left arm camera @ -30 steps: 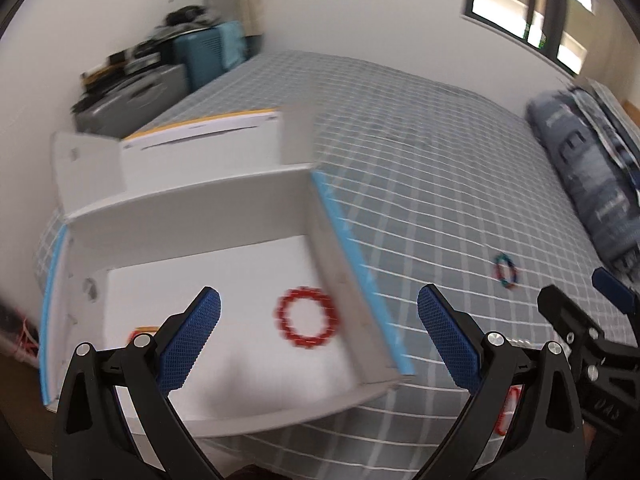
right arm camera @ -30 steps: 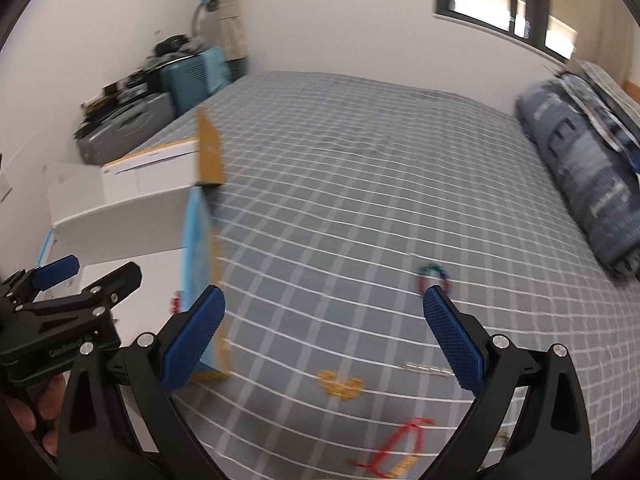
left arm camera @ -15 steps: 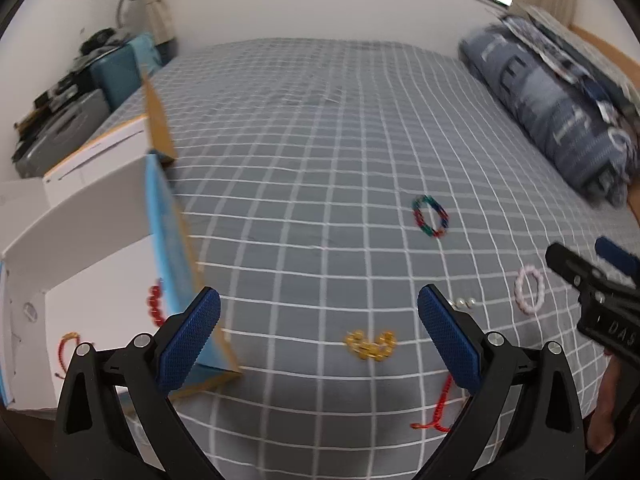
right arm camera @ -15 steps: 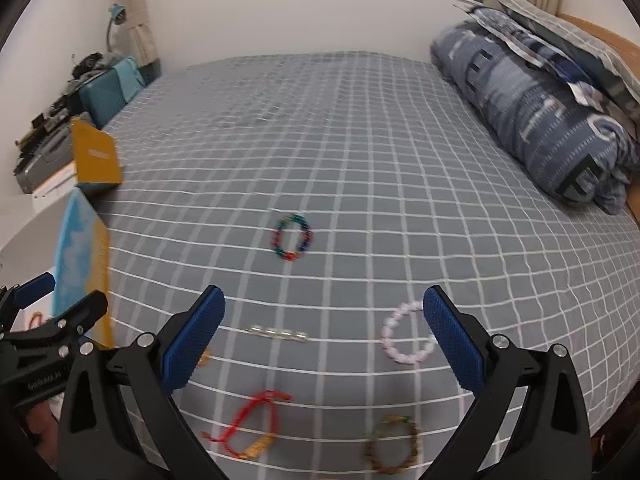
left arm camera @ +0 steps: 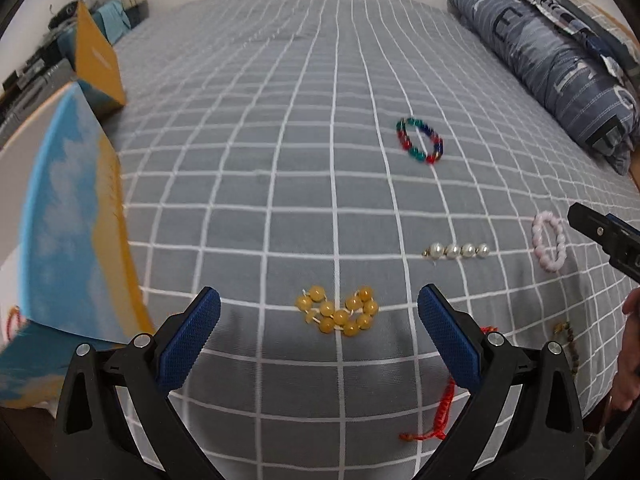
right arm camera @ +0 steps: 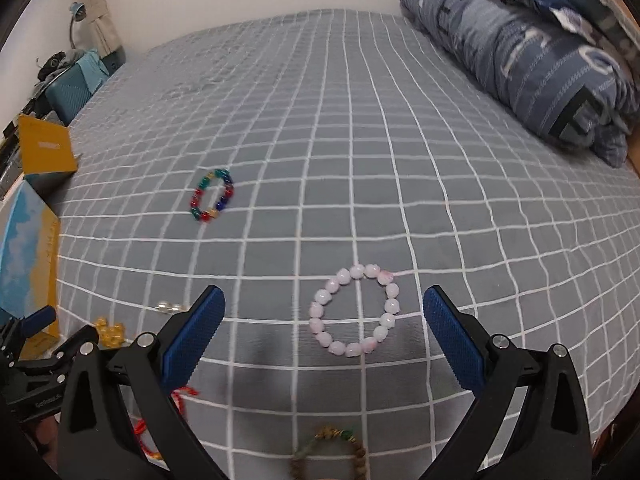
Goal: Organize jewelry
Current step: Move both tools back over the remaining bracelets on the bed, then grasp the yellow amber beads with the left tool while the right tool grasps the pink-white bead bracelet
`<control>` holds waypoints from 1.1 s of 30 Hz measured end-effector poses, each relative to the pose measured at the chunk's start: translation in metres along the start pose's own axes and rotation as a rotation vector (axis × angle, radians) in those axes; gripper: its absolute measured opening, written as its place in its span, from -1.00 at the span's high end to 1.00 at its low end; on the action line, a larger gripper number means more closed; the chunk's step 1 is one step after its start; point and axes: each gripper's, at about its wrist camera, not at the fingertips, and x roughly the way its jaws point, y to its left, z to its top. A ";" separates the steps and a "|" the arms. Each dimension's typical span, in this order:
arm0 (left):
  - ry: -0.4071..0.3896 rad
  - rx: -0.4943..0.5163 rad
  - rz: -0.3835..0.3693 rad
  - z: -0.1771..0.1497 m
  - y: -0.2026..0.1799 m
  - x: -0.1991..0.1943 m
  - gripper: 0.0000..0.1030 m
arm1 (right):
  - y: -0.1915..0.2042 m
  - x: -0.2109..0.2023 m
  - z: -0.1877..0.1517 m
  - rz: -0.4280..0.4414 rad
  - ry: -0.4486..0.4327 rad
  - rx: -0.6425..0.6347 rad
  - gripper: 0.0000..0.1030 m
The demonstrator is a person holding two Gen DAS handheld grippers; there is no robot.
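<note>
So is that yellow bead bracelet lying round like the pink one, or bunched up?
Bunched up. The yellow bead bracelet lies folded into a crooked double row on the bedspread, while the pink bracelet lies as an open ring.

Left claw (left arm camera: 319, 332) and right claw (right arm camera: 324, 334) gape empty

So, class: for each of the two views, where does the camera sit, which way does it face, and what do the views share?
Left wrist: on the left gripper, looking along the bed at the yellow beads; its fingers and a hand show.
Right wrist: on the right gripper, facing the pink bracelet; its fingers show.
Shared: pink bracelet, yellow beads, multicolour bracelet, box.
</note>
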 end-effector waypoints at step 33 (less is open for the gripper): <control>0.102 0.020 -0.004 -0.003 -0.002 0.041 -0.13 | -0.027 0.068 -0.015 -0.030 0.140 0.050 -0.24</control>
